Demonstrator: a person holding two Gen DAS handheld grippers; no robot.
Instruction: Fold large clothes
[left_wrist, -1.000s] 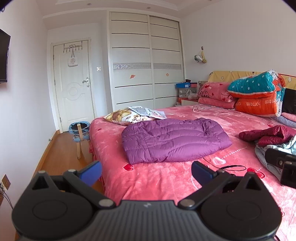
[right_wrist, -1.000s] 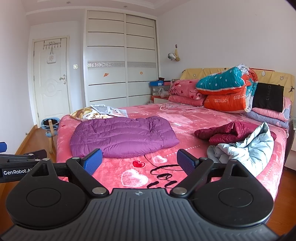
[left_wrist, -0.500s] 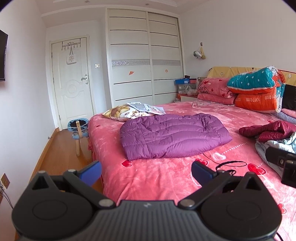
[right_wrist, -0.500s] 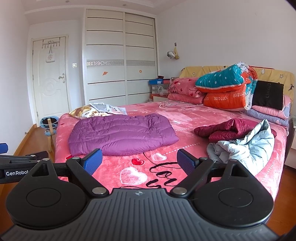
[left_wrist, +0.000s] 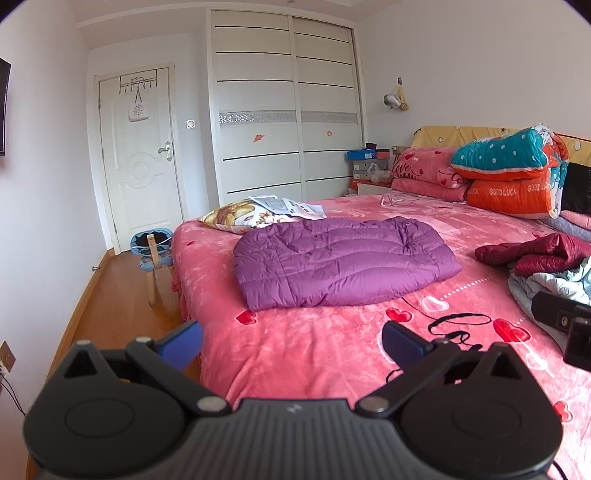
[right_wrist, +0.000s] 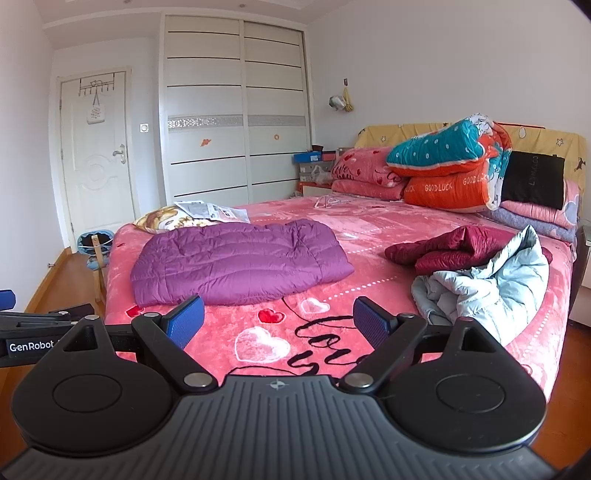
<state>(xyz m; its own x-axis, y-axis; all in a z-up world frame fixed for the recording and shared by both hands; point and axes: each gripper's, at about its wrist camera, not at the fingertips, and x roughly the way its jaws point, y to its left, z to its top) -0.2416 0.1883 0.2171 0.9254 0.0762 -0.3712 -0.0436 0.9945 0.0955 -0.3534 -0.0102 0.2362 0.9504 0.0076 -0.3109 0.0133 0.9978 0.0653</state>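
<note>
Grippers left (left_wrist: 291, 343) and right (right_wrist: 279, 319) hover released above the bed (right_wrist: 332, 332), holding nothing, with the folded purple jacket (right_wrist: 236, 264) at 11 o'clock and, apparently, two crumpled jackets (right_wrist: 484, 273) at 2 o'clock.

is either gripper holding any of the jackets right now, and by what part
Nothing is held. The left gripper and right gripper are both open above the pink bed cover, short of the purple jacket.
</note>
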